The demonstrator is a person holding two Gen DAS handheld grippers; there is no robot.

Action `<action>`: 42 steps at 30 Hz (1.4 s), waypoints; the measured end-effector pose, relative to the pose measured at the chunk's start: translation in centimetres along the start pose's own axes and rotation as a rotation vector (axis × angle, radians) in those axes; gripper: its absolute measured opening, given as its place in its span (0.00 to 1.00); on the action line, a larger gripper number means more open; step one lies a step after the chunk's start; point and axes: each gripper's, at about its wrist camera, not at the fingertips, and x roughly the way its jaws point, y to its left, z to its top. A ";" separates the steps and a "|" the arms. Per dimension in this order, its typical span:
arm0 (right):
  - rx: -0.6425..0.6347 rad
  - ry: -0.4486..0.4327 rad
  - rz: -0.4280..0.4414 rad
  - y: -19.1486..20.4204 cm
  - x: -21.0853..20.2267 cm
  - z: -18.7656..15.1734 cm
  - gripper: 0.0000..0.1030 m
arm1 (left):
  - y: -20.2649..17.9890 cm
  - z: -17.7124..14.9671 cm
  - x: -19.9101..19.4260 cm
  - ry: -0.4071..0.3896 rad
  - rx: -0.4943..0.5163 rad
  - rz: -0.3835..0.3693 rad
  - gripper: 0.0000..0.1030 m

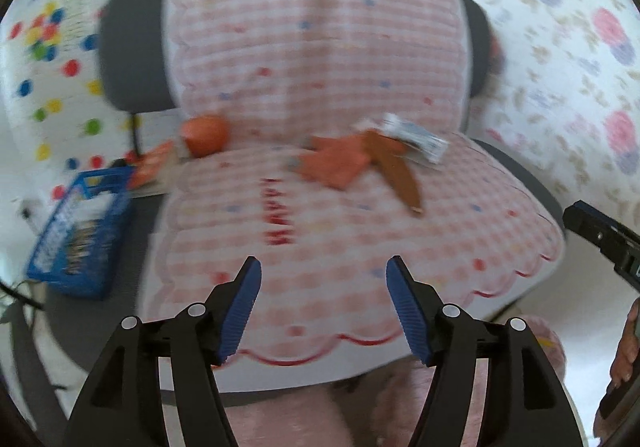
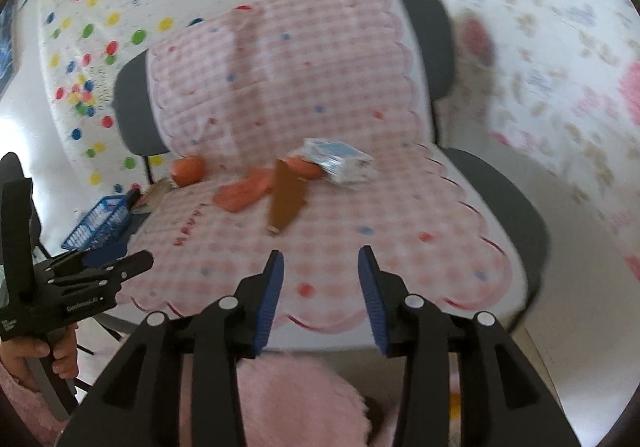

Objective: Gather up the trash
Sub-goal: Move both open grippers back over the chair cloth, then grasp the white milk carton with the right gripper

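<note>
Barely begun: left gripper (image 1: 323,307) and right gripper (image 2: 321,301) both spread and empty, wrappers (image 1: 376,159) and orange ball (image 1: 206,135) uncollected on chair seat (image 1: 360,247), blue basket (image 1: 76,235) beside it.

Left gripper (image 1: 323,275) jaws apart, nothing between them, over the front of a chair (image 1: 516,171) with a pink checked cover (image 1: 320,59). On the seat: orange wrapper (image 1: 334,165), brown wrapper (image 1: 396,169), white packet (image 1: 416,137), touching in a heap. Orange ball (image 1: 206,135) at seat's left. Blue basket (image 1: 80,235) on floor, left. Right gripper (image 1: 600,231) at right edge.
</note>
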 end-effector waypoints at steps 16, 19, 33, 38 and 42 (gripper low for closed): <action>-0.150 0.059 0.149 7.0 6.6 7.4 0.37 | 8.4 2.8 -1.6 -0.010 -0.154 0.181 0.74; -0.165 0.043 0.135 7.0 7.0 8.4 0.38 | 8.4 3.3 -1.6 -0.023 -0.149 0.195 0.81; -0.094 0.020 0.071 4.9 10.5 9.1 0.85 | 10.2 4.0 1.2 0.001 -0.170 0.280 0.87; -0.084 0.021 0.066 4.3 11.3 9.4 0.94 | 10.5 3.9 2.3 0.018 -0.186 0.262 0.87; -0.068 0.045 0.050 3.2 12.1 8.8 0.94 | 10.1 4.0 3.9 0.035 -0.170 0.256 0.87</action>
